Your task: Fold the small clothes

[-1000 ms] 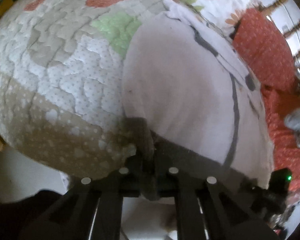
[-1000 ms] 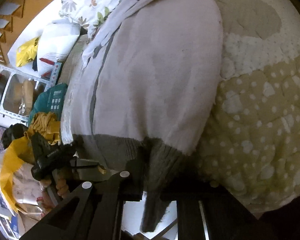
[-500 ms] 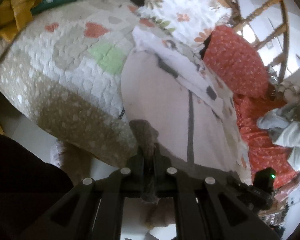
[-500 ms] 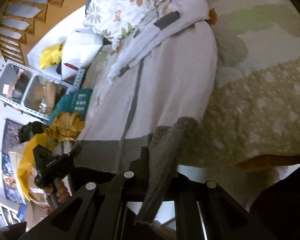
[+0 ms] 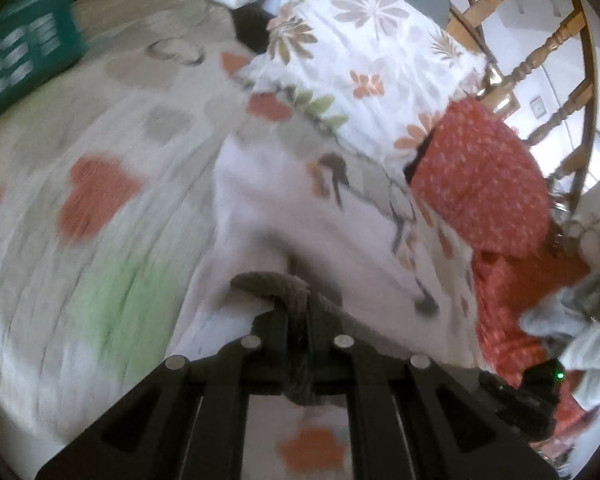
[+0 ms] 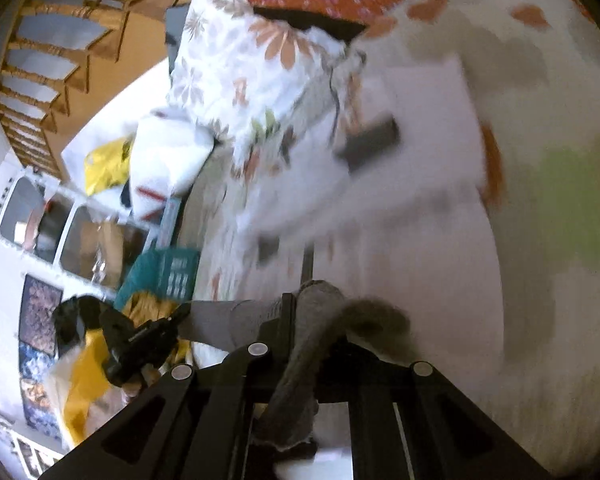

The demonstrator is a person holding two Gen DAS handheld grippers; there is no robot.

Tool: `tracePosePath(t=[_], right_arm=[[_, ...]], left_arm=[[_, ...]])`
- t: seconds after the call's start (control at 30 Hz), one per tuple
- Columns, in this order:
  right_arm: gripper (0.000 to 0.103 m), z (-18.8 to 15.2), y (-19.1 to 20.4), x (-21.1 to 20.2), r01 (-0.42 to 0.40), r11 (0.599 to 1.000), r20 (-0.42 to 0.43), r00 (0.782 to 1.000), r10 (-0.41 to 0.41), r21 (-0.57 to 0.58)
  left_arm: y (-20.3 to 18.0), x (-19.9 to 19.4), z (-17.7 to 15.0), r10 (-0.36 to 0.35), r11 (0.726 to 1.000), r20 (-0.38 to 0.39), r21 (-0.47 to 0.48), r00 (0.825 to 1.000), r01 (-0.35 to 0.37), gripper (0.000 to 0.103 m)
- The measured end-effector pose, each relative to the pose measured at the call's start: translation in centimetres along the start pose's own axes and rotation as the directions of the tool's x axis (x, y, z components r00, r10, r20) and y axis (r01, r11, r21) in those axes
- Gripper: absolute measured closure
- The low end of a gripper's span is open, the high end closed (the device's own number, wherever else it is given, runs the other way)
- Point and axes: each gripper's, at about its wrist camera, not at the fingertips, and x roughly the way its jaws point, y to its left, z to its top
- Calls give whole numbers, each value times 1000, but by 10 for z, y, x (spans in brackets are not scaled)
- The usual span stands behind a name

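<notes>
A small white sweater (image 5: 260, 216) with grey trim lies on a quilted bed cover (image 5: 100, 200). My left gripper (image 5: 298, 312) is shut on the sweater's grey ribbed hem (image 5: 284, 280) and holds it lifted over the white body. In the right wrist view the same sweater (image 6: 420, 240) stretches ahead. My right gripper (image 6: 300, 312) is shut on the other corner of the grey hem (image 6: 320, 300), which hangs back between the fingers. Both views are blurred.
A floral pillow (image 5: 360, 60) and a red dotted cushion (image 5: 480, 188) lie at the far side. A teal basket (image 5: 20, 52) sits at the left, also in the right wrist view (image 6: 168, 276). Wooden rails (image 5: 540, 40), shelves (image 6: 60, 220) and a yellow bag (image 6: 84, 380) surround the bed.
Both grippers have lifted the grey hem from the bed's near edge and carried it forward over the sweater's body toward the pillows. The sweater is folding over itself.
</notes>
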Motion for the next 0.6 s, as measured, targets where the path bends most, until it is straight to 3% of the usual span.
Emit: tracePosePath(t=[0.13, 0.27, 0.37, 0.47, 0.5, 0.53, 0.6], right_arm=[[96, 77, -19, 56, 53, 998, 12, 999, -53, 46], [96, 126, -44, 95, 71, 993, -4, 997, -71, 96], [94, 154, -58, 112, 34, 993, 10, 999, -35, 114], [93, 177, -72, 124, -28, 987, 62, 998, 19, 159], [78, 183, -78, 127, -42, 983, 79, 996, 28, 179], [52, 187, -85, 129, -47, 979, 98, 995, 28, 198], [36, 193, -93, 128, 11, 978, 136, 990, -40, 207]], left_arm=[[-15, 70, 46, 54, 998, -17, 38, 998, -54, 97], [-16, 120, 66, 87, 995, -38, 49, 995, -86, 97], [-10, 137, 77, 83, 997, -42, 15, 996, -82, 96], [6, 149, 92, 66, 995, -31, -79, 997, -69, 94], [13, 152, 95, 58, 990, -33, -123, 998, -62, 93], [16, 153, 97, 59, 988, -38, -140, 998, -64, 91], [15, 155, 99, 71, 987, -39, -139, 997, -76, 85]])
